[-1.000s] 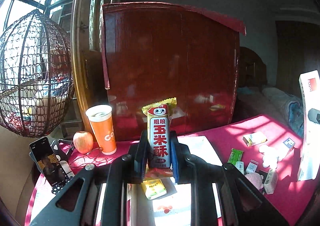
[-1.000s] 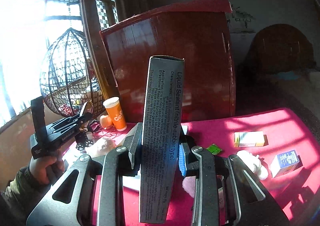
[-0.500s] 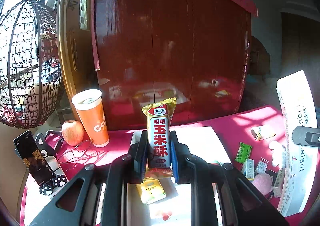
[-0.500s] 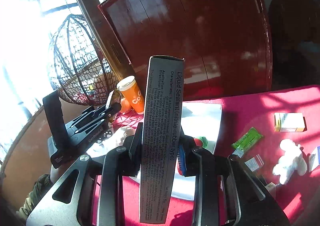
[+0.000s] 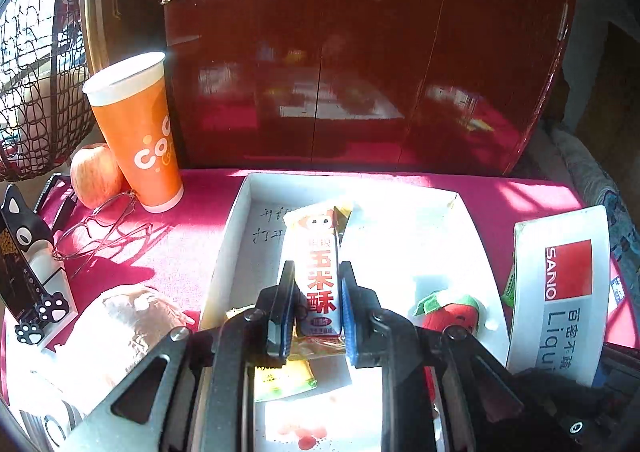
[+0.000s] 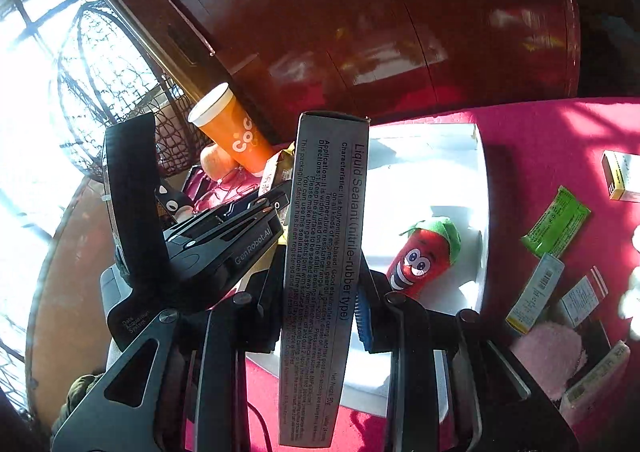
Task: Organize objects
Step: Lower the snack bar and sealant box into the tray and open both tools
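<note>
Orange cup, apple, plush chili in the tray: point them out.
Orange cup [image 5: 138,140], left wrist view, mid side wall.
Apple [image 5: 94,174], left wrist view, front skin.
Plush chili [image 6: 420,262], right wrist view, its face.

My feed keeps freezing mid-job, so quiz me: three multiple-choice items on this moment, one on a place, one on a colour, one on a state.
1. Where is the red plush strawberry toy?
A. in the shallow white cardboard tray
B. on the pink cloth
C. inside the cup

2. What colour is the tall paper cup?
A. green
B. orange
C. blue

3. What is the left gripper doing?
A. open and empty
B. shut on the white-and-red snack bar wrapper
C. shut on the apple

Answers: 1 A, the toy lies within the tray walls; 2 B, its side is orange with white letters; 3 B, both pads press the wrapper's sides.
</note>
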A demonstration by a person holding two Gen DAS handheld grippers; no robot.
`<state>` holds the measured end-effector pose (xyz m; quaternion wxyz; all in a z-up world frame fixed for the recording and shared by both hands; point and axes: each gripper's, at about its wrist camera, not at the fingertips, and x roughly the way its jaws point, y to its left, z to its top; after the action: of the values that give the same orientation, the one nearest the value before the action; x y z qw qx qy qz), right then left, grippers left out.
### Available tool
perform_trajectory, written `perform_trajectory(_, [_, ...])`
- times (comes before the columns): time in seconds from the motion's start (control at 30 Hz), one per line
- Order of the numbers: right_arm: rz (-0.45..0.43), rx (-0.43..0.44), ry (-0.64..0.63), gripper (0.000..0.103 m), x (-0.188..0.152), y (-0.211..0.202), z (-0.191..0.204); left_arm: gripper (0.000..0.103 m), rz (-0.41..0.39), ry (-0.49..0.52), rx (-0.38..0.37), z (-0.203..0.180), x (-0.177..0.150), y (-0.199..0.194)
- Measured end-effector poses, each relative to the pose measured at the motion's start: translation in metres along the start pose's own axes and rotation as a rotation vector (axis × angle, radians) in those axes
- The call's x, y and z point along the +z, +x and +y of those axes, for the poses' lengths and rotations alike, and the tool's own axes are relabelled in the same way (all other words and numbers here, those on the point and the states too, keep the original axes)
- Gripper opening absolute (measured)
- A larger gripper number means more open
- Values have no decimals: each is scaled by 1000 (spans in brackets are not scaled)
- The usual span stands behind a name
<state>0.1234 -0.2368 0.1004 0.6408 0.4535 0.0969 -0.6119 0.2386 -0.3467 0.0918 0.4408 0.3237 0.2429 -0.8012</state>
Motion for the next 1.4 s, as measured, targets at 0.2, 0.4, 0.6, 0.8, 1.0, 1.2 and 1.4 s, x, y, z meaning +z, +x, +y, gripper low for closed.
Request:
perform_trajectory(0.2, [16,-59,-15,28,1,17,-1,19,18,-5,27,0,-4,14])
perform_trajectory(0.4, [27,-70,-6,28,2,24,-5,19,5,19,68,-4,-4,15])
perform_trajectory(0.6, [26,-88,-6,28,2,30,-7,19,-5,-11,76,2,0,16])
perform_trajectory(0.8, [35,-89,-1,28,0,34,-7,19,4,-14,82,1,-2,20])
perform_trajectory(1.0, [36,-103,-4,28,-1,36,-7,19,5,-16,83,1,-4,20])
perform_trajectory(1.2, [29,-111,-7,28,0,35,-6,19,-1,-22,95,3,-5,19])
perform_trajectory(1.4, [12,-124,-15,30,-1,32,-4,20,0,-24,91,3,-6,19])
